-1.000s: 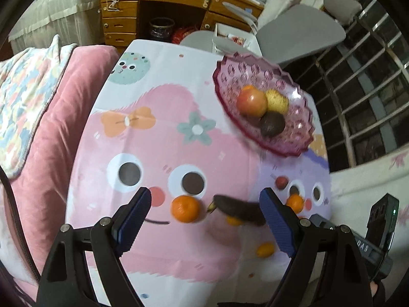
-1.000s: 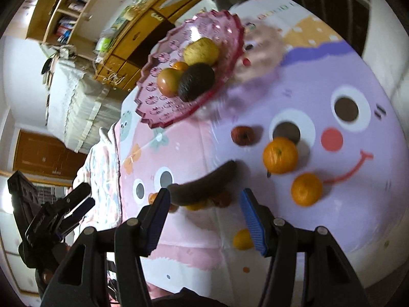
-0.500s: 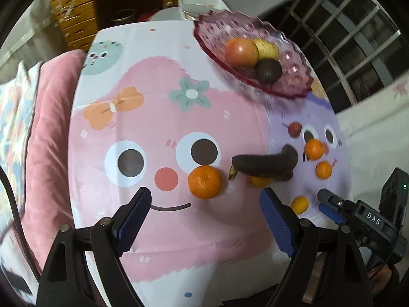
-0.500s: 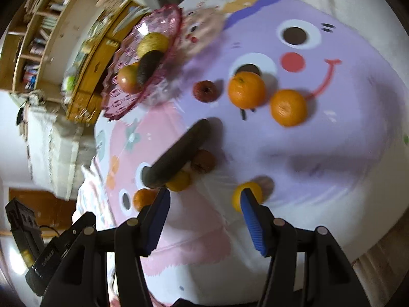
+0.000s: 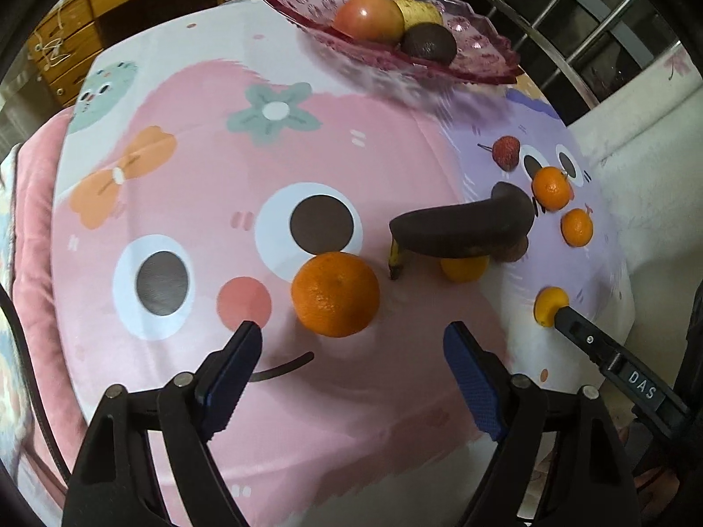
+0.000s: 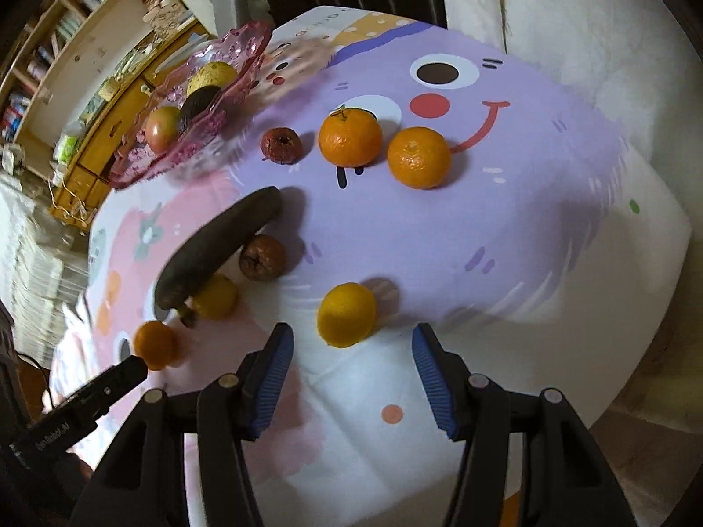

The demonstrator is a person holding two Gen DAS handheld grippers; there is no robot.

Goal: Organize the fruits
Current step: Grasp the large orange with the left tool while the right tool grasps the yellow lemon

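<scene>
My left gripper (image 5: pixel 351 342) is open, just short of an orange tangerine (image 5: pixel 335 294) on the cartoon tablecloth (image 5: pixel 211 140). My right gripper (image 6: pixel 349 344) is open, its fingers either side of a small yellow-orange fruit (image 6: pixel 347 314), not touching it. A blackened banana (image 5: pixel 461 228) rests on a yellow fruit (image 5: pixel 465 268) and a brown one (image 6: pixel 262 257). A purple glass dish (image 5: pixel 474 55) at the far side holds an apple (image 5: pixel 369 17), a yellow fruit (image 5: pixel 417 11) and a dark avocado (image 5: pixel 429 44).
Two more tangerines (image 6: pixel 350 136) (image 6: pixel 418 157) and a small shrivelled red fruit (image 6: pixel 280 144) lie on the purple part of the cloth. A wooden desk (image 5: pixel 132 4) stands behind the table, metal window bars (image 5: pixel 593 35) to the right, a pink cushion (image 5: pixel 26 202) at the left.
Both grippers have come lower and closer to the table. The left now has the tangerine just ahead of its fingers; the right has swung onto the small yellow-orange fruit. Both stay open.
</scene>
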